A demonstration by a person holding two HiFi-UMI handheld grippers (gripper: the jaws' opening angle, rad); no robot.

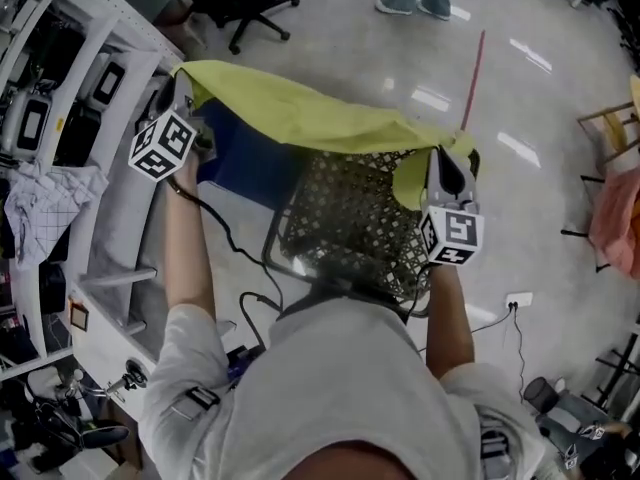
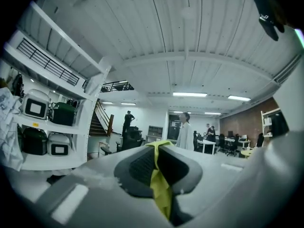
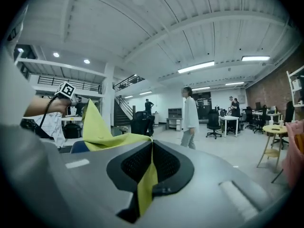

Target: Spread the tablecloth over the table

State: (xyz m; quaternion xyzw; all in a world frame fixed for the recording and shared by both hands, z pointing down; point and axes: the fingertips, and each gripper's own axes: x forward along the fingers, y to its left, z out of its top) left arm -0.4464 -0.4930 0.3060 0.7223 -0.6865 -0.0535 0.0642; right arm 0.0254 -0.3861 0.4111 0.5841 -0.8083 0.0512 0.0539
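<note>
Your left gripper (image 1: 183, 80) is clamped on one end of the cloth (image 1: 300, 113); your right gripper (image 1: 448, 158) is clamped on the other (each pinches a yellow-green fold between its jaws); the cloth stretches between them across the upper middle of the frame, above the mesh table (image 1: 350, 223).

You wore a pale grey short-sleeved T-shirt (image 1: 340, 388). Your left claw (image 2: 159, 167) and right claw (image 3: 151, 163) were grey with black textured pads (image 2: 140, 167). Each carried a black-and-white marker cube (image 1: 163, 146), and a black cable (image 1: 214, 213) ran from the left one.
</note>
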